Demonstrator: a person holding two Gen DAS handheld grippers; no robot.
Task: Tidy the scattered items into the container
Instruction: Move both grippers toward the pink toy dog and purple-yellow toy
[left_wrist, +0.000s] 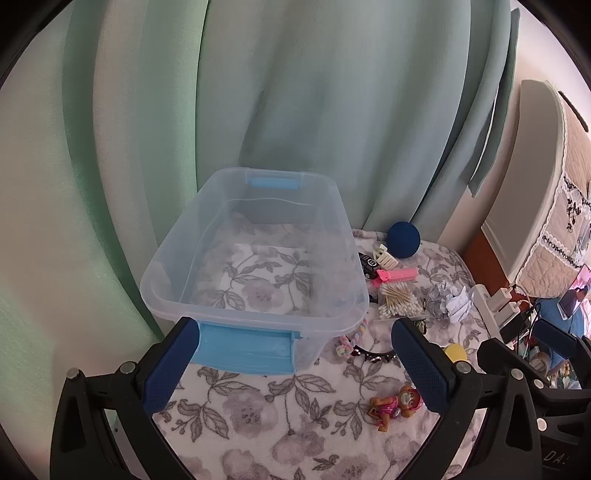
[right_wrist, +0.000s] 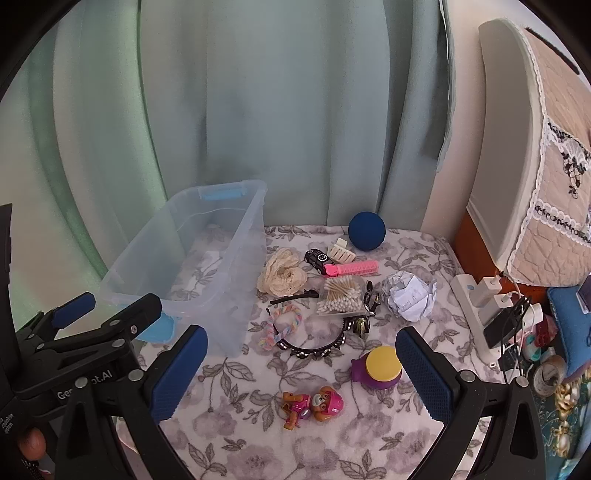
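The clear plastic storage bin with light-blue latches (right_wrist: 192, 254) stands empty on the floral-print blanket (right_wrist: 236, 417), at the left of the right wrist view, with its long axis running away from the cameras toward the green curtain (right_wrist: 258, 110). Everything to be tidied lies to its right: a cream crocheted piece (right_wrist: 282, 275) just beside the bin wall, a packet of cotton swabs (right_wrist: 341, 301), a pink comb (right_wrist: 352, 267), a crumpled white paper ball (right_wrist: 408, 299), a dark blue ball (right_wrist: 366, 231) at the back, a black studded headband (right_wrist: 314, 345), and a purple jar with a yellow lid (right_wrist: 378, 367).

Nearest of all is the pink-and-orange toy pup figure (right_wrist: 314, 406), which lies on its side straight ahead of the right gripper (right_wrist: 303, 373), between its blue-padded fingers (right_wrist: 424, 373), its length set across the view from left to right. The right gripper is spread wide and holds nothing. It appears the better placed of the two for that toy.

The left gripper (left_wrist: 295, 365) faces the near end of the bin, also spread wide and empty, with its left pad just in front of the blue latch (left_wrist: 245, 347); whether they touch cannot be told.
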